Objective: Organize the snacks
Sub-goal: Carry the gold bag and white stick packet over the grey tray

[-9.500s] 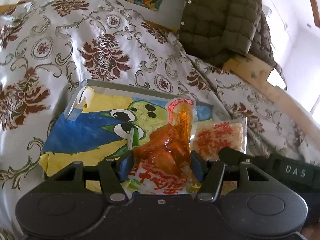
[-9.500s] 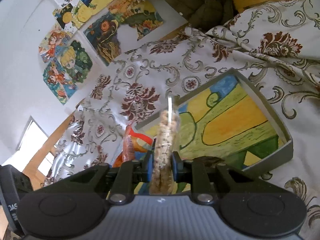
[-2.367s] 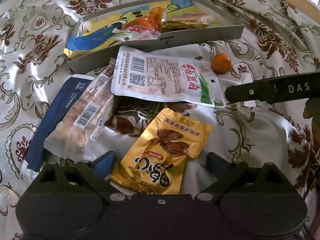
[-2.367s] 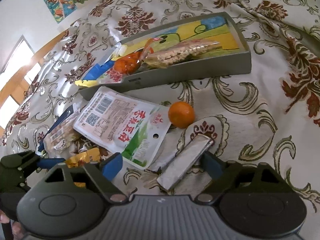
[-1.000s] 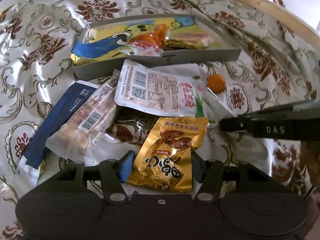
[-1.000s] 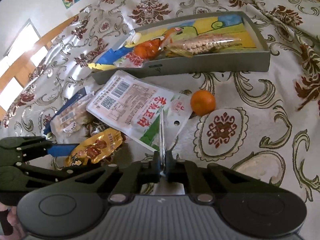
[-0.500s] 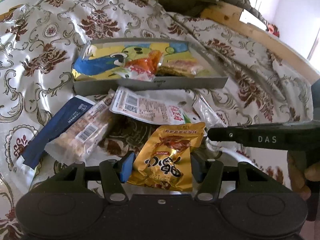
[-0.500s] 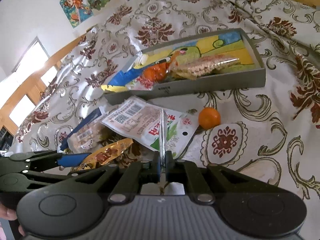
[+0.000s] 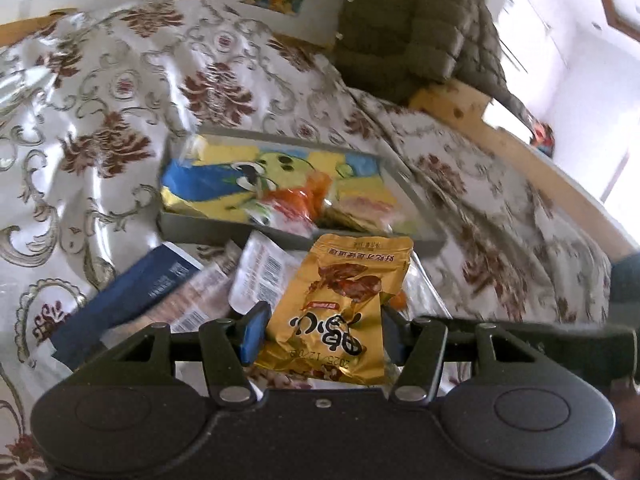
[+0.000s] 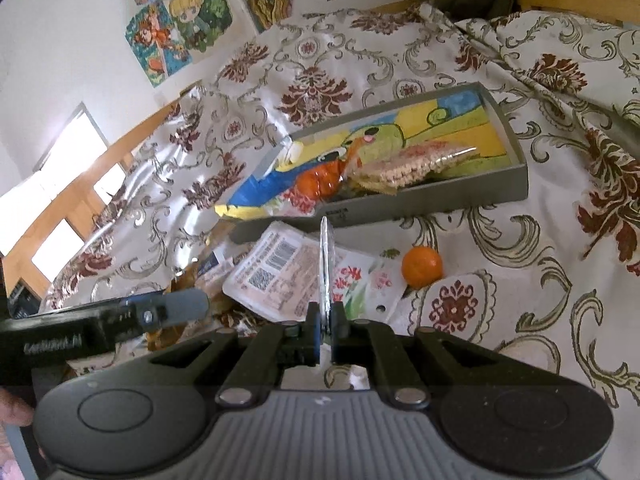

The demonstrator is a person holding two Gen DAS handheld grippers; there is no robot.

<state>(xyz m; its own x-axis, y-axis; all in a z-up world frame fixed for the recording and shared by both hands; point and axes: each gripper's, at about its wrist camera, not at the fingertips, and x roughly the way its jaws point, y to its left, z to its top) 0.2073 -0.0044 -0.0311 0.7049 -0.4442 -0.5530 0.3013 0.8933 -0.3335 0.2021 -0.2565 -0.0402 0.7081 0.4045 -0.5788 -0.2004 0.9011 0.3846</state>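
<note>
My left gripper [image 9: 324,332] is shut on a gold snack pouch [image 9: 344,292] and holds it above the pile of snacks. Seen edge-on in the right wrist view, a thin silver packet [image 10: 325,264] stands upright with my right gripper [image 10: 325,328] shut on it. The grey tray [image 9: 224,232] with a painted bottom lies ahead on the bedspread. In it are an orange-red snack pack [image 9: 304,196] and a puffed-rice pack [image 10: 412,166]. A finger of the left gripper [image 10: 176,306] shows at the left of the right wrist view.
In front of the tray lie a white barcode packet [image 10: 288,276], a dark blue packet [image 9: 132,292] and a small orange [image 10: 422,266]. An olive quilted jacket [image 9: 412,28] hangs over the wooden bed frame [image 9: 500,128]. Posters [image 10: 180,20] cover the wall.
Both grippers have risen with their packets. The gold pouch has come up off the pile, and both views now look more levelly towards the tray.
</note>
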